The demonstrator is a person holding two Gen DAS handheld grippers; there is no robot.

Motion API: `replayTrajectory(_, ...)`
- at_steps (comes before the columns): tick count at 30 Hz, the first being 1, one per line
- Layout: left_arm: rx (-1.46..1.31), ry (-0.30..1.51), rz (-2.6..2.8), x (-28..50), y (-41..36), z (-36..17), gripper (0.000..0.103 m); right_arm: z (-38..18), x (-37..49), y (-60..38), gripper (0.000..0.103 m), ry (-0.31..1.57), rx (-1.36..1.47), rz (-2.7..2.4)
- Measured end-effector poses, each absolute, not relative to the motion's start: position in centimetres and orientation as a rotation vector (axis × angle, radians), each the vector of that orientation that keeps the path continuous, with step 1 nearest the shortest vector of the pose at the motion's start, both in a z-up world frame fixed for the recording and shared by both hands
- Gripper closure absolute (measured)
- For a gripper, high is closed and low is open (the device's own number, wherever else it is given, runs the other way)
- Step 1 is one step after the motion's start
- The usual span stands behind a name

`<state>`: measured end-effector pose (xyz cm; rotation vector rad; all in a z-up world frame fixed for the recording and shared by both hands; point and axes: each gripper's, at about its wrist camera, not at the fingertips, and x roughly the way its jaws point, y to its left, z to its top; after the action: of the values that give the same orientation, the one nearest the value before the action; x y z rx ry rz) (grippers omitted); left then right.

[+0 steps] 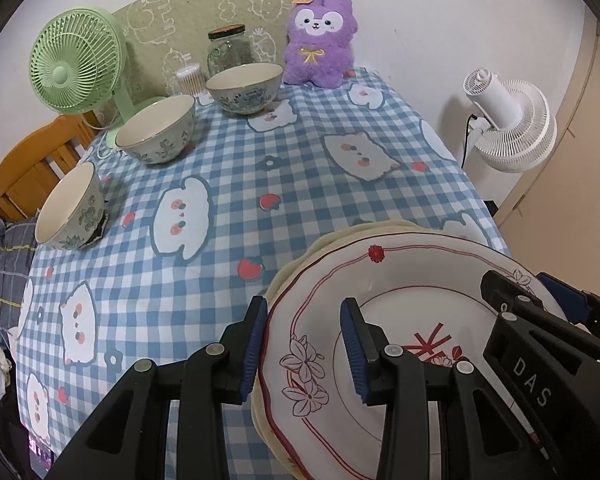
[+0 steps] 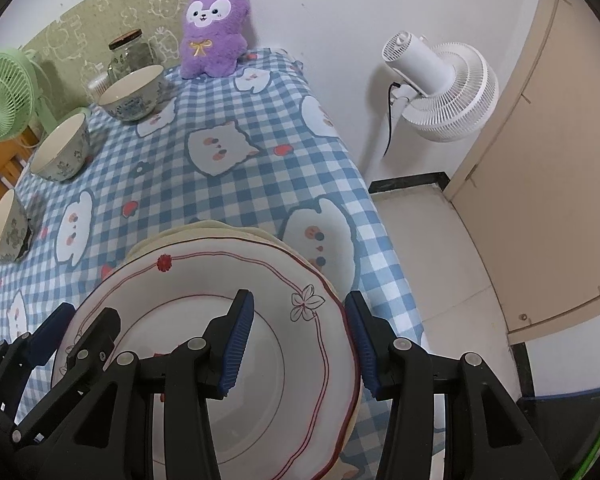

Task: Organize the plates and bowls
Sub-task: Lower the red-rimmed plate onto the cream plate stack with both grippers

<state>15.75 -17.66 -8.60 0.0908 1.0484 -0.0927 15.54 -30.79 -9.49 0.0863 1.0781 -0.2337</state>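
A white plate with red trim and flowers (image 1: 400, 292) (image 2: 204, 280) tops a stack of cream plates (image 1: 300, 264) (image 2: 204, 230) at the table's near right. My left gripper (image 1: 304, 344) is open, its fingers either side of the plate's left rim. My right gripper (image 2: 300, 340) is open, its fingers either side of the right rim. Three patterned bowls stand at the left: a near one (image 1: 72, 208) (image 2: 4, 228), a middle one (image 1: 156, 128) (image 2: 60, 148) and a far one (image 1: 244, 86) (image 2: 134, 90).
A blue checked cloth (image 1: 228, 184) covers the table. At the back stand a green fan (image 1: 76, 60), a glass jar (image 1: 228, 48), a toothpick holder (image 1: 188, 78) and a purple plush (image 1: 320, 40). A white floor fan (image 2: 440, 84) stands right of the table.
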Motion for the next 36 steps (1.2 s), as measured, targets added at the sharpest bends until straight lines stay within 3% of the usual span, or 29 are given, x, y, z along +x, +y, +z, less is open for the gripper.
replayTrajectory(36,0.209,1.024,-0.075,13.8,-19.9,-11.3,0.063,-12.8,14.1,-31.5,0.052,1.110,0.076,-0.262)
